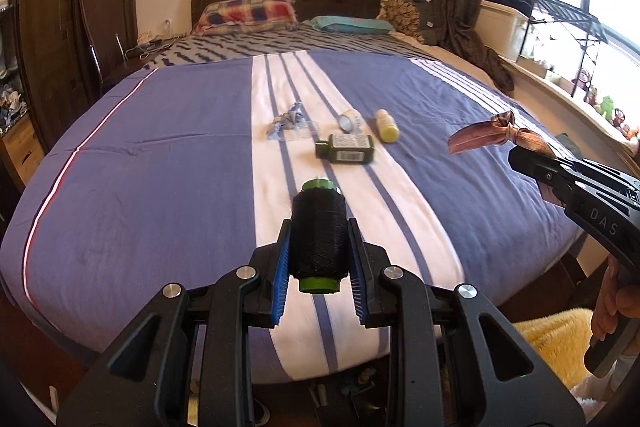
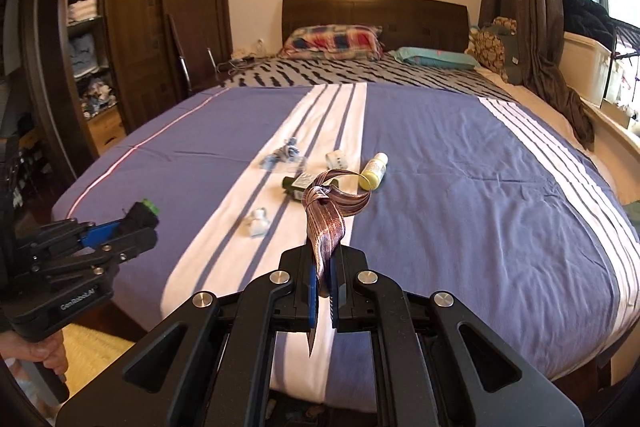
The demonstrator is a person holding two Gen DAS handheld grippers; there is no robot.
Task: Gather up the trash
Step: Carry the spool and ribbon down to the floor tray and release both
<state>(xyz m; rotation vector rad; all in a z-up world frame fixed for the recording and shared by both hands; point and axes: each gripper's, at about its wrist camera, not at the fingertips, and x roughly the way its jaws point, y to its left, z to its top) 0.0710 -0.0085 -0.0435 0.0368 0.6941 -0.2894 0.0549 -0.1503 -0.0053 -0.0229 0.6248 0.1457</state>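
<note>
Striped bed (image 2: 460,187) (bottles mid-cover), left gripper (image 1: 319,259) around thread spool (image 1: 318,233), right gripper (image 2: 323,291) pinching ribbon (image 2: 326,223).

A black thread spool (image 1: 316,235) with green ends is held above the bed. A brown striped ribbon (image 2: 326,217), knotted, hangs in the air. On the bedspread lie a dark green bottle (image 1: 346,148), a yellow bottle (image 1: 386,125), a tape roll (image 1: 349,119) and crumpled blue-white wrappers (image 1: 286,123).
</note>
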